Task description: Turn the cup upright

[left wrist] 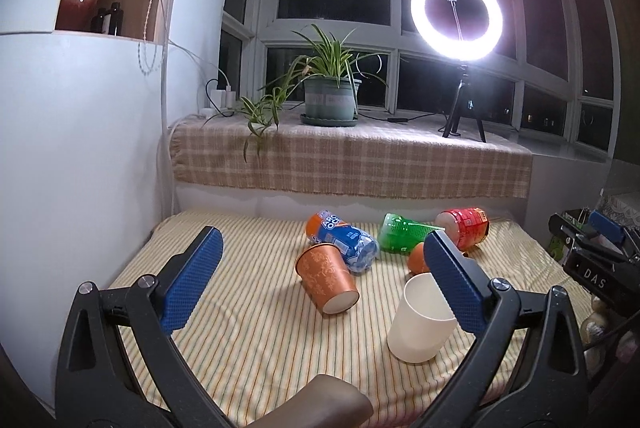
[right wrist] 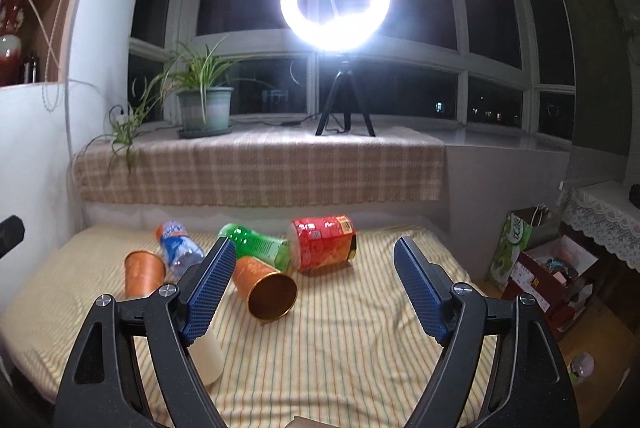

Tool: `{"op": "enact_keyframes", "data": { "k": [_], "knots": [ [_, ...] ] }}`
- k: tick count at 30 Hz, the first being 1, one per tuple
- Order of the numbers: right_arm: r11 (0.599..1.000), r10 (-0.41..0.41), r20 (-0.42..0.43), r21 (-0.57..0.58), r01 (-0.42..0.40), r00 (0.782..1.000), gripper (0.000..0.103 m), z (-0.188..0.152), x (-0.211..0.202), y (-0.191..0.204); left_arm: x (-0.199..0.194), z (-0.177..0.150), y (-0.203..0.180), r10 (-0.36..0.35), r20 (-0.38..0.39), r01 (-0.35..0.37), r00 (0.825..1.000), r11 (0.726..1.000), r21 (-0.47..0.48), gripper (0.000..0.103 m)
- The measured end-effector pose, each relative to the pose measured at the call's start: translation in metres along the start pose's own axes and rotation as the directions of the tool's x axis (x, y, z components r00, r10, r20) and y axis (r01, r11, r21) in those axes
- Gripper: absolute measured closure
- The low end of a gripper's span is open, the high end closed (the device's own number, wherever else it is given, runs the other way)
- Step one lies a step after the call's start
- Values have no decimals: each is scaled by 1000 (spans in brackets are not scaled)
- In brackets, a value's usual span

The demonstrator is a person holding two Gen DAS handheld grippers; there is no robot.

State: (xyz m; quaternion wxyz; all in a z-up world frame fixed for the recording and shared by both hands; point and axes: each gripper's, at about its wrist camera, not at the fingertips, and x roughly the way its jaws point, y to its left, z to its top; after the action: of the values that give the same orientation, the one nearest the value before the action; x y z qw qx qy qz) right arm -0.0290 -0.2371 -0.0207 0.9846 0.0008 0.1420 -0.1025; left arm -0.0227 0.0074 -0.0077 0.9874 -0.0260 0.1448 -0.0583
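An orange patterned cup (left wrist: 326, 280) lies on its side on the striped cloth, its base toward me; it also shows in the right wrist view (right wrist: 142, 272). A second orange cup (right wrist: 266, 288) lies on its side with its mouth toward me; in the left wrist view only a bit of it (left wrist: 417, 258) shows behind my right finger. A cream cup (left wrist: 420, 320) stands upright, mostly hidden in the right wrist view (right wrist: 206, 356). My left gripper (left wrist: 320, 280) is open and empty above the cloth. My right gripper (right wrist: 314, 288) is open and empty; its body shows at the right edge of the left wrist view (left wrist: 592, 252).
A blue-labelled bottle (left wrist: 344, 240), a green bottle (left wrist: 404, 232) and a red-labelled bottle (left wrist: 464, 226) lie at the back of the striped table (left wrist: 248, 348). A potted plant (left wrist: 330, 100) and ring light (left wrist: 456, 16) stand on the sill. Boxes (right wrist: 548, 268) sit right of the table.
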Motion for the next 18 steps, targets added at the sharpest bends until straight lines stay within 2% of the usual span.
{"op": "enact_keyframes", "data": {
  "k": [18],
  "knots": [
    [1000,2,18,13,-2,1000,22,3,-2,-5,-2,3,-7,-1,0,1,1000,1000,6,1]
  ]
}}
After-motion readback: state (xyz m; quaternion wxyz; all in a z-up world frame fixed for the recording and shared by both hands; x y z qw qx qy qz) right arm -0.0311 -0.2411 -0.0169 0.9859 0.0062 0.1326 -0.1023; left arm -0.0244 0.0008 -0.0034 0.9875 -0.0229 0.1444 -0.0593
